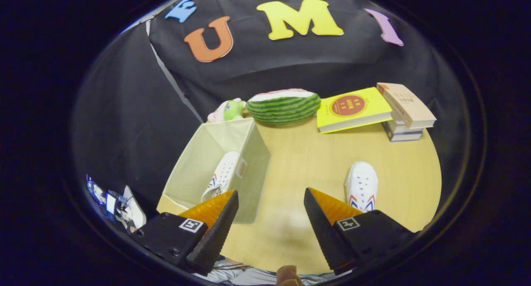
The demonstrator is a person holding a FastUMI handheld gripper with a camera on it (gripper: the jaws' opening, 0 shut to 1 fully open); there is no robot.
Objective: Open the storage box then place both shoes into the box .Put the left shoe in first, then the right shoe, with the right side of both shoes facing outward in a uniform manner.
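Note:
A beige fabric storage box (195, 153) stands open on the wooden table, just beyond my left finger. Inside it a white shoe (222, 174) with red and blue stripes leans against the box's right wall. A second white shoe (362, 185) with the same stripes lies flat on the table, just beyond my right finger, toe pointing away. My gripper (270, 201) is open above the table, nothing between its fingers.
A watermelon-slice plush (284, 106) and a small pink and green plush toy (227, 111) sit behind the box. A yellow book (352, 109) leans on a stack of books (404, 113) at the table's far right. Bare wooden tabletop (307, 161) lies between box and shoe.

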